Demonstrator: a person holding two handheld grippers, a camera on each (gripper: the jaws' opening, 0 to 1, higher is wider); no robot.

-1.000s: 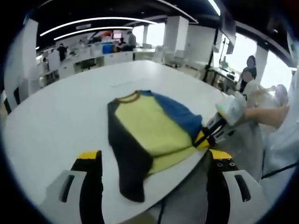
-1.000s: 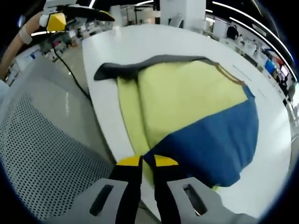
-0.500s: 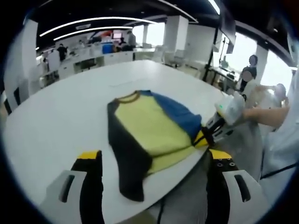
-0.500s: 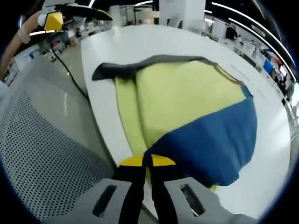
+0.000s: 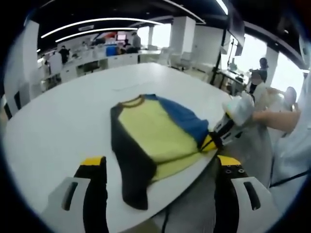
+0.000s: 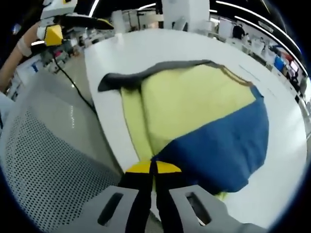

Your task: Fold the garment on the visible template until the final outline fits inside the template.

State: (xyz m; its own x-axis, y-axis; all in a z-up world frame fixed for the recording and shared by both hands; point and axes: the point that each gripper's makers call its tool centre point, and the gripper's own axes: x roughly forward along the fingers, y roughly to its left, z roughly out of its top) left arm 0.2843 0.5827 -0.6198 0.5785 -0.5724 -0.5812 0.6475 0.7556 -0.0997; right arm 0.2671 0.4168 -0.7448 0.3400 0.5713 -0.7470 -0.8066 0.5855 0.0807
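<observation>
A folded garment [image 5: 155, 133] in yellow, blue and dark grey lies near the edge of a white table [image 5: 58, 116]. In the right gripper view the garment [image 6: 194, 111] spreads ahead, its blue panel on the right and a dark sleeve [image 6: 131, 77] at the far left. My right gripper [image 6: 153, 167] is shut on the garment's near yellow edge at the table rim; it also appears in the left gripper view as the right gripper [image 5: 213, 141], held by a hand. My left gripper [image 5: 160, 167] stands open over the table's near edge, short of the dark sleeve [image 5: 131, 179].
A perforated grey surface [image 6: 43, 165] lies beside the table edge below my right gripper. A black cable [image 6: 73, 82] runs off the table there. People [image 5: 260, 77] stand at the far right, with desks and columns behind.
The right gripper has tightened on the garment edge, its jaws now meeting. The garment has shifted slightly. The left gripper has stayed put.
</observation>
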